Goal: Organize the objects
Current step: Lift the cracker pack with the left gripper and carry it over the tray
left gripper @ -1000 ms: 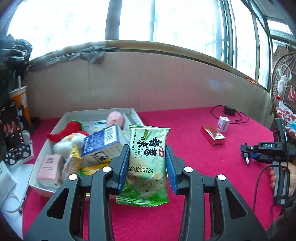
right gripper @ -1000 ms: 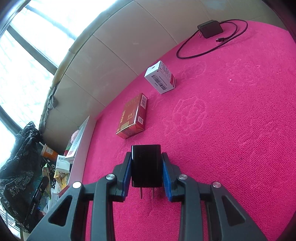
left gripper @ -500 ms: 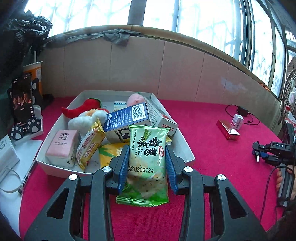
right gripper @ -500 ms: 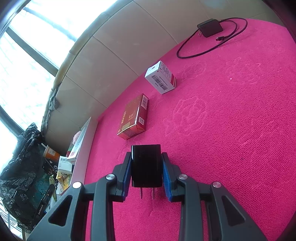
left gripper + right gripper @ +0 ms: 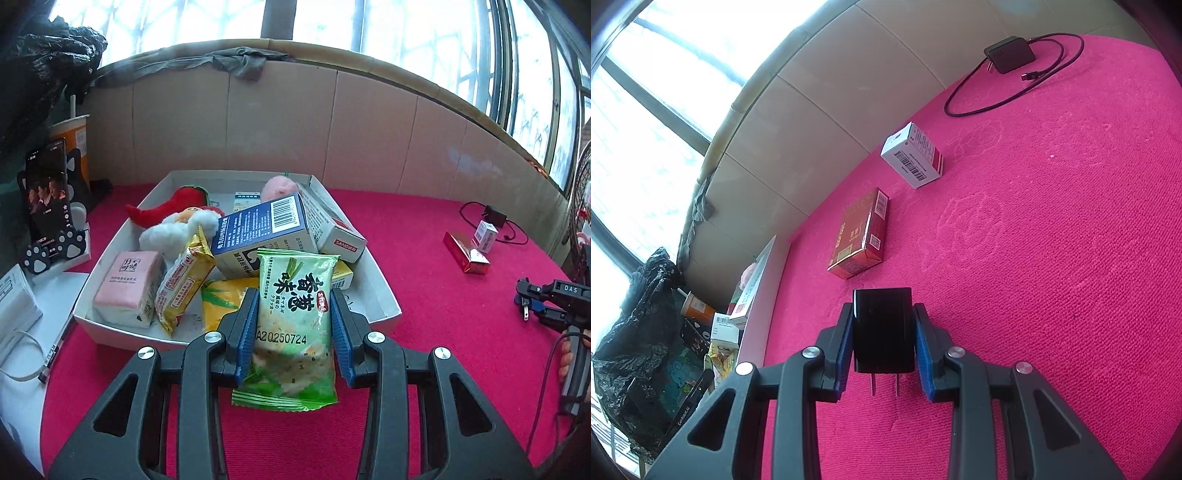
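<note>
My left gripper (image 5: 294, 310) is shut on a green cracker packet (image 5: 293, 325), held upright just over the near rim of a white tray (image 5: 380, 291). Inside the tray lie a blue box (image 5: 262, 236), a pink box (image 5: 127, 284), a yellow snack bar (image 5: 184, 284), a white plush toy (image 5: 173, 230) and a red plush chilli (image 5: 162, 208). My right gripper (image 5: 884, 332) is shut on a black plug adapter (image 5: 882, 328), prongs toward the camera, above the pink cloth. In the left wrist view the right gripper (image 5: 532, 301) shows at the right edge, with a hand below it.
A red box (image 5: 858, 236) and a white box (image 5: 912, 155) lie on the pink cloth (image 5: 1052, 258), with a black charger and cable (image 5: 1010, 55) beyond them. A phone on a stand (image 5: 48, 199) and an orange cup (image 5: 75, 147) stand left of the tray. A beige wall borders the back.
The left gripper has swung left with the packet, from beside the tray's right side to its near rim. The right gripper and its adapter have stayed put.
</note>
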### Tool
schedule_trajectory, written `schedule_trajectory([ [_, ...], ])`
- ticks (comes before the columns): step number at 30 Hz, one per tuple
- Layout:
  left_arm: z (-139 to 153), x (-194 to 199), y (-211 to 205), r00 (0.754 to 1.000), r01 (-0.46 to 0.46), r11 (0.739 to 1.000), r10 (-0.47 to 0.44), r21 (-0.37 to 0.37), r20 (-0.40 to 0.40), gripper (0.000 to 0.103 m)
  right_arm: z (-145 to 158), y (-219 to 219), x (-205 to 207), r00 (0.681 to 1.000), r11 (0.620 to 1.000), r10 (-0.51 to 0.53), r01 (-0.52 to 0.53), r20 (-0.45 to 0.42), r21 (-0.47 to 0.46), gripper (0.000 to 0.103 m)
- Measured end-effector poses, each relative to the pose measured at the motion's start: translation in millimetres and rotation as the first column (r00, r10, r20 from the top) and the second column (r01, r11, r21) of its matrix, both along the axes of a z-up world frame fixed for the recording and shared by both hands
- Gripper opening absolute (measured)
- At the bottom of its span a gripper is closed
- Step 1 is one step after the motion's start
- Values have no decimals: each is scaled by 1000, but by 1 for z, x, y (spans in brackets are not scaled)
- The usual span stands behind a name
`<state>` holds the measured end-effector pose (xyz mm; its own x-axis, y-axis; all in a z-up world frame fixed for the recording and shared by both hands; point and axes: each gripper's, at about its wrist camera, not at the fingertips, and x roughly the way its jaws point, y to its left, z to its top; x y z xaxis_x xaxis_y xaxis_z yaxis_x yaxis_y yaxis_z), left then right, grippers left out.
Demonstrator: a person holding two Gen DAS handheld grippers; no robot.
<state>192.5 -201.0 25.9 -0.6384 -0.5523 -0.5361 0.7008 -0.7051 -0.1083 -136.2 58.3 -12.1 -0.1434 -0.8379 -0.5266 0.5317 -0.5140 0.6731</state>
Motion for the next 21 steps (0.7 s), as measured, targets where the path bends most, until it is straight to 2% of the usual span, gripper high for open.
schedule_trajectory([
  [21, 1, 3, 3, 1000, 8, 1000, -8, -2, -27, 37, -2, -3, 1, 1000, 1000, 4, -4, -5, 4, 29],
])
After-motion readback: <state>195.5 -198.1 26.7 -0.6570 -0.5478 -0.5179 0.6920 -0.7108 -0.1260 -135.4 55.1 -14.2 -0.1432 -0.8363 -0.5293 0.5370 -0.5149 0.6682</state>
